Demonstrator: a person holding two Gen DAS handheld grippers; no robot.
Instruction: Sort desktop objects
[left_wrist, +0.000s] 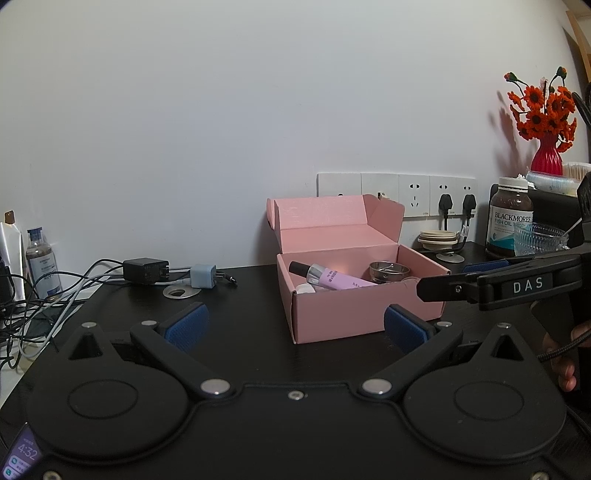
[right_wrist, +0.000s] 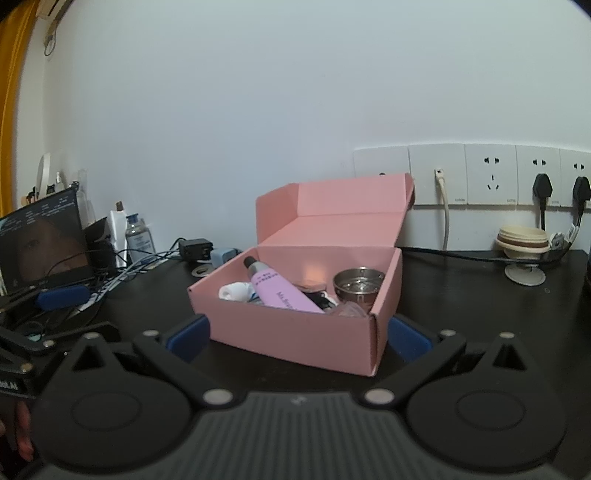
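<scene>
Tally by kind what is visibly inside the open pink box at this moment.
Inside the pink box:
Purple tube: 1
Metal bowl: 1
White item: 1
Total: 3 clearly told apart; there are also darker and clear bits behind the tube that I cannot identify.

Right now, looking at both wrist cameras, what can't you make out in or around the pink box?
- Pink box: its front wall hides the floor and lower contents in both views.
- Purple tube: label print too small to read.
- Fish oil bottle: absent from the right wrist view; in the left, a glass bowl covers its lower part.
</scene>
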